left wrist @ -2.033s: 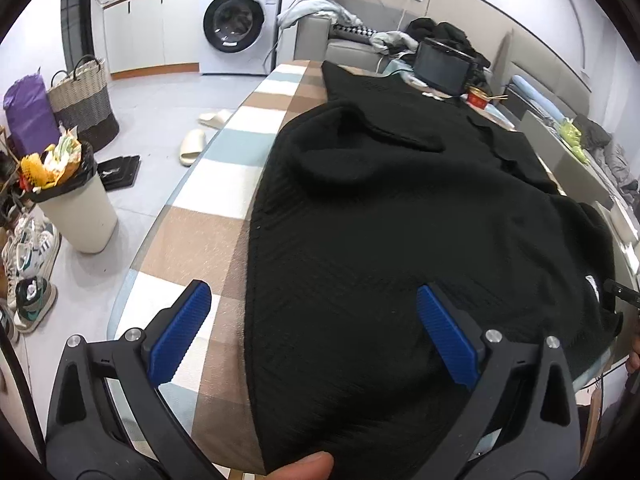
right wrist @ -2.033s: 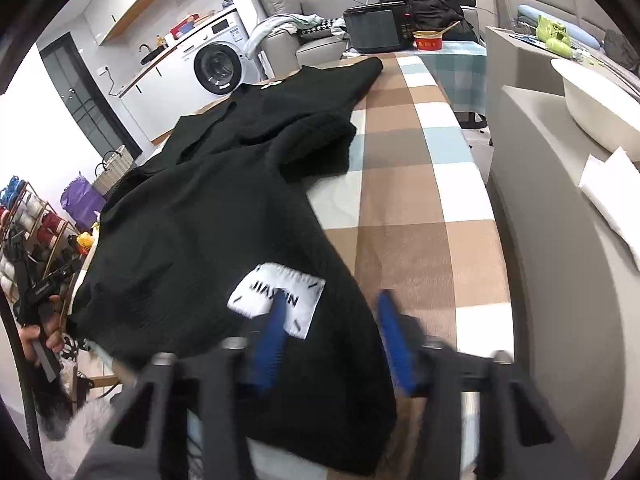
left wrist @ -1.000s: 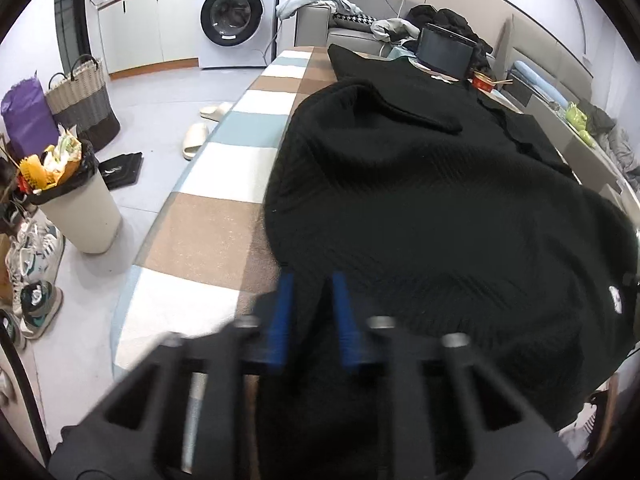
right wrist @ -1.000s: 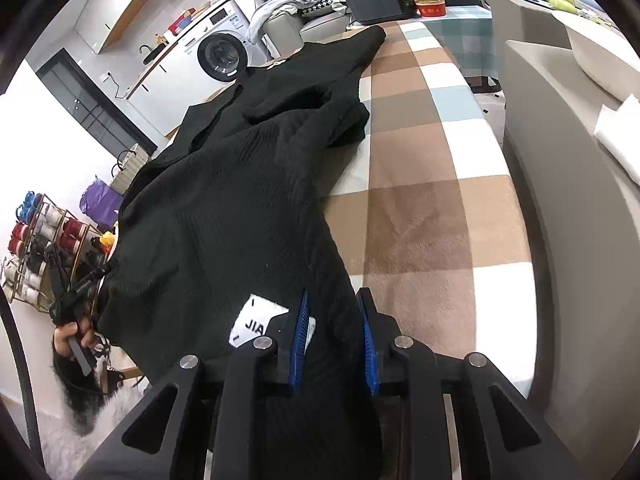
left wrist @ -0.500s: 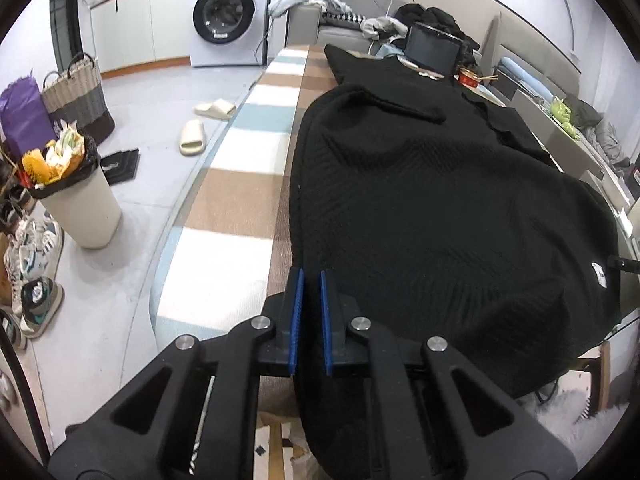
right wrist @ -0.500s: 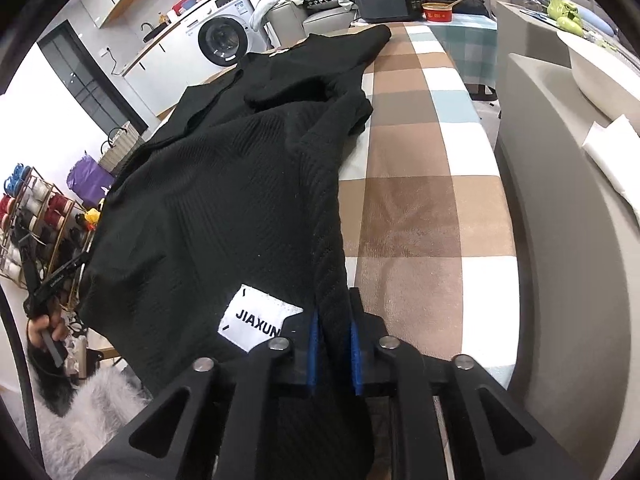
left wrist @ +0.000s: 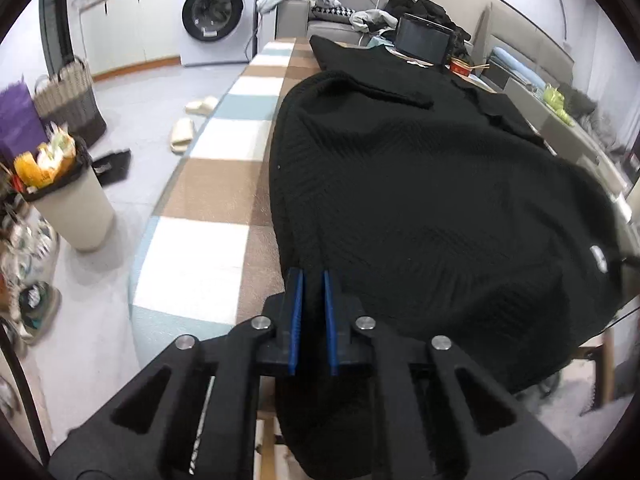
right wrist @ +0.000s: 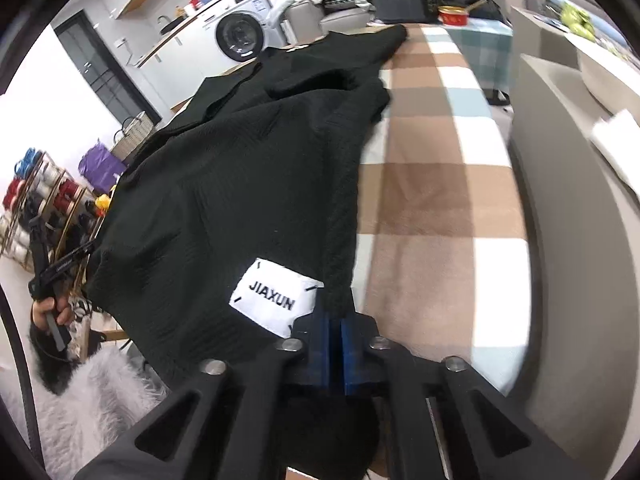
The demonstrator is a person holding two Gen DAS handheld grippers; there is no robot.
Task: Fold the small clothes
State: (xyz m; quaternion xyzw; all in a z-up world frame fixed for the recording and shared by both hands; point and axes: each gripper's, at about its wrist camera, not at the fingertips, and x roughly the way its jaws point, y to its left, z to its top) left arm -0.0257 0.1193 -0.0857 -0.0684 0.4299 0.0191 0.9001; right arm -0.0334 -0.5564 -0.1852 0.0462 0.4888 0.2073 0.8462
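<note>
- A black knit garment (left wrist: 420,184) lies spread along a long table covered by a checked cloth (left wrist: 216,192) of brown, white and pale blue squares.
- The garment's near end hangs over the table's near edge on both sides of the view.
- The left gripper (left wrist: 313,280) has its blue pads (left wrist: 296,312) pressed nearly together, pinching the garment's near left hem at the table edge.
- The right gripper (right wrist: 335,320) is clamped on the garment's near right edge, with a ridge of black knit rising from between its blue pads (right wrist: 350,354).
- A white sewn label (right wrist: 274,296) reading JIAXUN sits on the garment just left of the right gripper's pads.
- In the right wrist view, the person's left hand (right wrist: 46,310) grips the other gripper's handle at the far left, beside the garment's hanging corner.
- The garment's far end reaches up the table toward a dark tablet (left wrist: 424,42) and a red bowl (right wrist: 452,14).
- On the floor to the left stand a full waste bin (left wrist: 72,204) and a woven basket (left wrist: 68,100), with a washing machine (left wrist: 214,16) against the far wall.
- A grey ledge (right wrist: 568,184) runs along the table's right side.
</note>
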